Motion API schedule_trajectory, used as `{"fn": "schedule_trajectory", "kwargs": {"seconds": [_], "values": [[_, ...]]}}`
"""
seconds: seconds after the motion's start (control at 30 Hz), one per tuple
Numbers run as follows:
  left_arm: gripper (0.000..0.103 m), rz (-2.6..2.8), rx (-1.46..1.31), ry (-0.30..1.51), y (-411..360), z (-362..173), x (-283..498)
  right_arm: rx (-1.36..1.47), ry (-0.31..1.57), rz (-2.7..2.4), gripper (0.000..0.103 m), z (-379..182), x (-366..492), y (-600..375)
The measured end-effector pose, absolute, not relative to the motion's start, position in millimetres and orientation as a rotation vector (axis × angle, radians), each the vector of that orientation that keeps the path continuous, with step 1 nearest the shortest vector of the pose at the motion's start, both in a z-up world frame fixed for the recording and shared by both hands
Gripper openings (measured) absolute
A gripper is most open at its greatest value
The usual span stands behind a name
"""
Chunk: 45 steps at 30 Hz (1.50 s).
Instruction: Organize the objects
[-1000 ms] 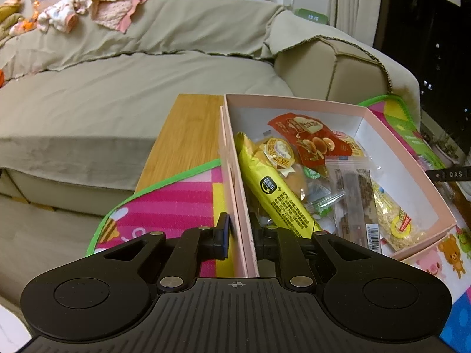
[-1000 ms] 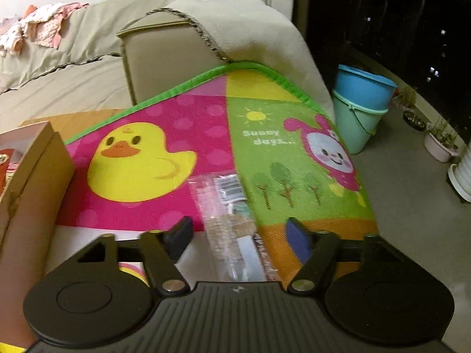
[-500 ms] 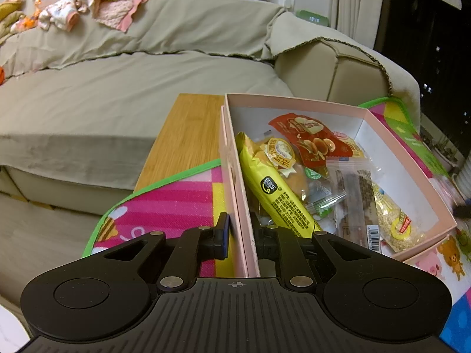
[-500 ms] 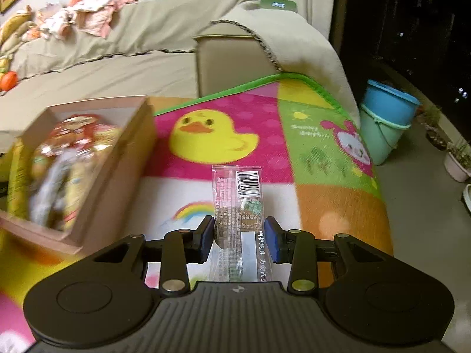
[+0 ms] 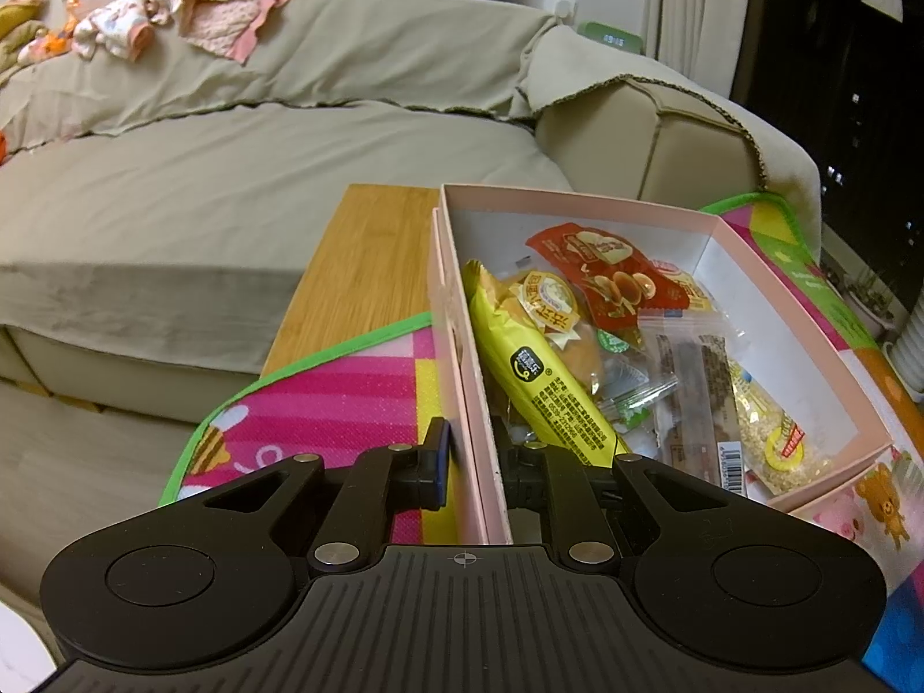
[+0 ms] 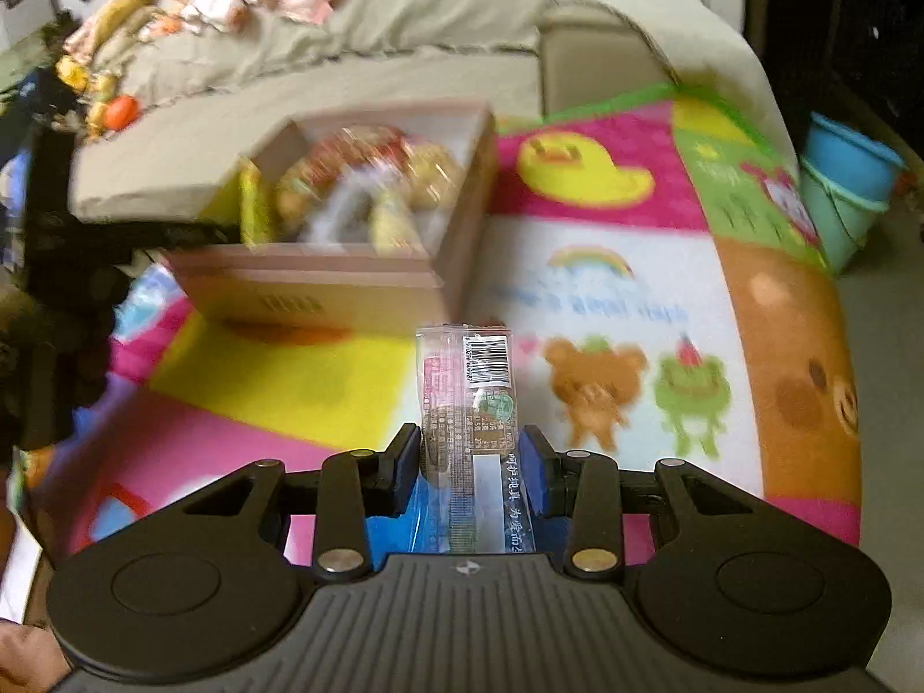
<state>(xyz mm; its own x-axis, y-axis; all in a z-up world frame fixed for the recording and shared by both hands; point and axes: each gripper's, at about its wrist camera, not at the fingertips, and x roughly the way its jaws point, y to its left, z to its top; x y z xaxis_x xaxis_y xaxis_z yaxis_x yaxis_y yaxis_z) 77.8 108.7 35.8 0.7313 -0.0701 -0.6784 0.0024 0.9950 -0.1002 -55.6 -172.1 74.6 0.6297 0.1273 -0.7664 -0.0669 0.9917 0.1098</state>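
A pink cardboard box [image 5: 577, 208] holds several snack packets, among them a yellow packet [image 5: 543, 381] and a red packet [image 5: 606, 271]. My left gripper [image 5: 470, 462] is shut on the box's near left wall, one finger outside and one inside. My right gripper [image 6: 470, 468] is shut on a clear snack packet [image 6: 468, 392] with a barcode and holds it above the mat, in front and to the right of the box [image 6: 323, 289], which is blurred in this view.
The box sits on a colourful cartoon play mat [image 6: 606, 289] over a wooden table [image 5: 369, 265]. A beige sofa [image 5: 202, 173] with clothes on it stands behind. Blue and green buckets [image 6: 849, 185] are on the floor at the right.
My right gripper closed on the clear snack packet, lifted it off the mat and swung left and back, bringing the box into view. The left gripper and box have not moved.
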Motion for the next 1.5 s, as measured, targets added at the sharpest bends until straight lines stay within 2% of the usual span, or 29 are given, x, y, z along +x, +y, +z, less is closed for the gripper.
{"fn": "schedule_trajectory", "kwargs": {"seconds": [0.33,0.63,0.7,0.77,1.03,1.1,1.17,1.5], "values": [[0.016,-0.041,-0.094,0.75,109,36,78,0.135,0.571,0.161,0.037,159,-5,-155],[0.016,-0.044,-0.097,0.749,108,36,78,0.194,0.591,0.191,0.037,152,60,-133],[0.016,-0.045,-0.097,0.749,108,36,78,0.207,0.608,0.195,0.04,144,66,-130],[0.016,-0.047,-0.097,0.748,108,35,78,0.221,0.633,0.197,0.052,134,69,-130],[0.016,-0.047,-0.098,0.748,108,35,78,0.139,0.665,0.151,0.057,112,56,-140],[0.016,-0.048,-0.098,0.748,108,35,78,0.122,0.674,0.14,0.064,108,51,-145],[0.016,-0.048,-0.098,0.747,108,35,78,0.107,0.681,0.136,0.075,104,44,-149],[0.013,-0.024,-0.076,0.754,103,36,79,-0.028,0.781,0.26,0.077,71,-5,-148]]}}
